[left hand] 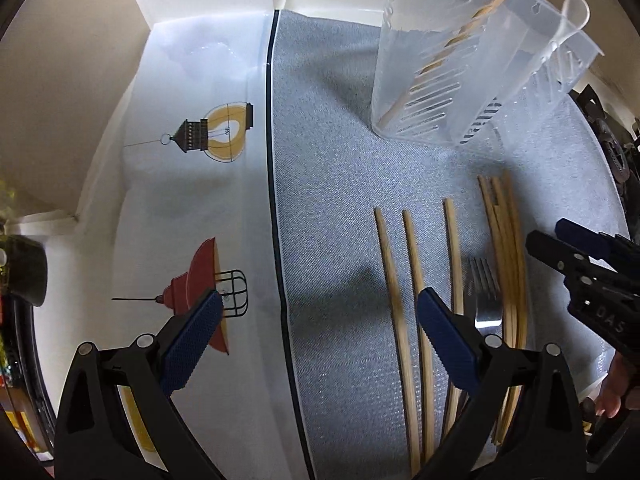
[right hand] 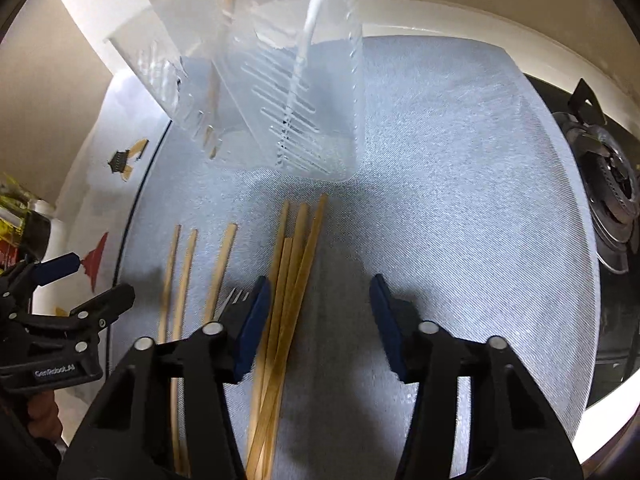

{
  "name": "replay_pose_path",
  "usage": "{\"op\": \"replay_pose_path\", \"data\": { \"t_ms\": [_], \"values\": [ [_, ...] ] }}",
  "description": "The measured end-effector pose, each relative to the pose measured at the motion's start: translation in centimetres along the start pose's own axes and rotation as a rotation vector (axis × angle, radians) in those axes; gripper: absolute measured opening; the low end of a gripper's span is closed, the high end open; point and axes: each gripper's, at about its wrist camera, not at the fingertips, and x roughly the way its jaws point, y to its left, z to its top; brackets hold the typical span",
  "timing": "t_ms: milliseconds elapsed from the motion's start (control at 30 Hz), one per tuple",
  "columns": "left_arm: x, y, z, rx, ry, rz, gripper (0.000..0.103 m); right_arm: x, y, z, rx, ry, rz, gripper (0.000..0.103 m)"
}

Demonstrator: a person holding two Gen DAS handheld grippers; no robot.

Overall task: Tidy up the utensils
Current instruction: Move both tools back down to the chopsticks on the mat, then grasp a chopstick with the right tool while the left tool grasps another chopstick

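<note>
Several wooden chopsticks lie lengthwise on a grey mat (left hand: pixel 340 208): three apart (left hand: pixel 416 272) and a bundle (left hand: pixel 508 248) to their right, also in the right wrist view (right hand: pixel 288 272). A metal fork (left hand: pixel 486 296) lies between them; its tines show in the right wrist view (right hand: pixel 236 296). A clear slotted utensil holder (left hand: pixel 460 64) stands at the back with a chopstick and a white spoon (left hand: pixel 572 20) in it; it also shows in the right wrist view (right hand: pixel 288 92). My left gripper (left hand: pixel 320 320) is open and empty over the mat's left edge. My right gripper (right hand: pixel 316 312) is open and empty above the bundle's right side.
A white sheet with lamp drawings (left hand: pixel 208 136) lies left of the mat. A gas stove burner (right hand: pixel 612 184) sits right of the mat. A dark jar (left hand: pixel 20 272) stands at the far left. A wall runs along the back.
</note>
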Motion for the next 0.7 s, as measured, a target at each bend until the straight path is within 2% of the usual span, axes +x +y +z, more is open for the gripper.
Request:
{"op": "replay_pose_path", "data": {
  "t_ms": [133, 367, 500, 700],
  "values": [
    [0.5, -0.2, 0.2, 0.002, 0.006, 0.006, 0.094, 0.9, -0.2, 0.1, -0.001, 0.012, -0.003, 0.031],
    [1.0, -1.0, 0.3, 0.004, 0.017, 0.011, 0.094, 2.2, 0.0, 0.2, -0.045, 0.010, -0.040, 0.027],
    [1.5, -1.2, 0.5, 0.008, 0.026, 0.013, 0.094, 2.4, -0.3, 0.2, -0.059, 0.012, -0.059, 0.012],
    [2.8, -1.3, 1.1, 0.011, 0.060, 0.018, 0.094, 2.2, -1.9, 0.2, -0.058, 0.023, -0.063, 0.010]
  ]
}}
